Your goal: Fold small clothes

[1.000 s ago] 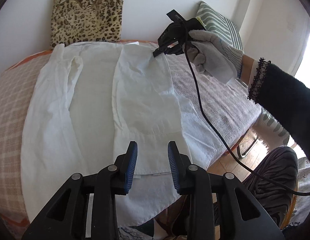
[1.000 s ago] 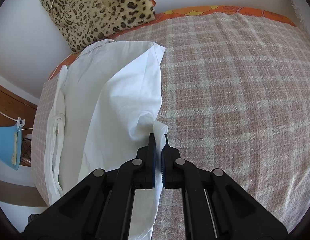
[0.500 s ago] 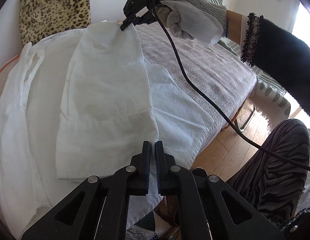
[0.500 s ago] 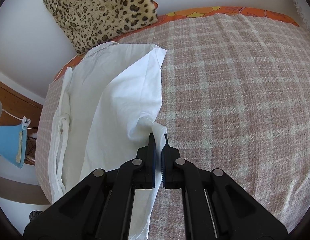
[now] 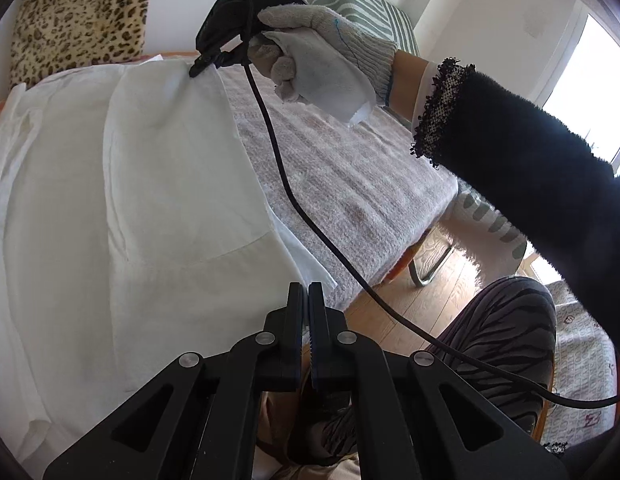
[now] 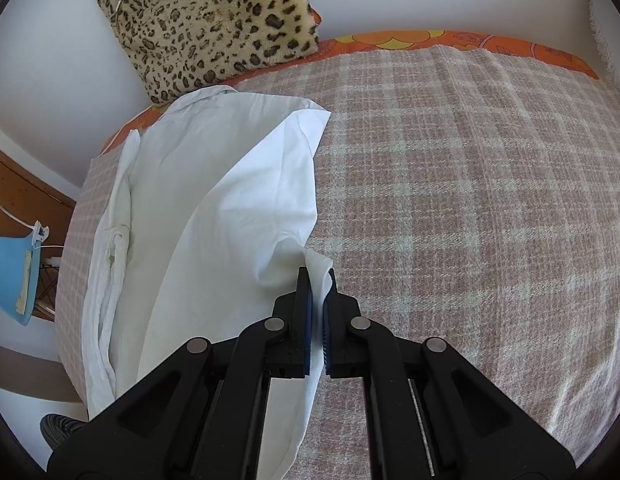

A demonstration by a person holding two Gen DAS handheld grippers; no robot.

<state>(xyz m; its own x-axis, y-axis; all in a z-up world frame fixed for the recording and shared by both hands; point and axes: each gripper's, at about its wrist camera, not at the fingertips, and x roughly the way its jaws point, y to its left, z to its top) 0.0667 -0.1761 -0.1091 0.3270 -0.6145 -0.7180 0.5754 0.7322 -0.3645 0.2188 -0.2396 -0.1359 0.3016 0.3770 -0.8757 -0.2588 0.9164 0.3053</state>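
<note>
A white garment (image 5: 130, 184) lies spread on the checked bed cover, with one panel folded over its middle. My left gripper (image 5: 306, 292) is shut on the near hem corner of that panel and holds it lifted. My right gripper (image 6: 319, 276) is shut on the far corner of the same white garment (image 6: 238, 208); in the left wrist view it shows as a black tool (image 5: 202, 66) in a gloved hand, pinching the cloth near the bed's far edge. The panel hangs taut between both grippers.
A leopard-print cushion (image 6: 214, 24) leans on the wall behind the bed. The pink checked cover (image 6: 470, 200) stretches right of the garment. A striped cushion (image 5: 362, 12), the wooden floor (image 5: 426, 300) and my knee (image 5: 510, 328) are at right. A blue lamp (image 6: 10, 272) stands left.
My left gripper went from open to shut on the garment's near hem and lifted it. The right gripper, still shut on the far corner, has pulled the panel taut and shifted slightly.
</note>
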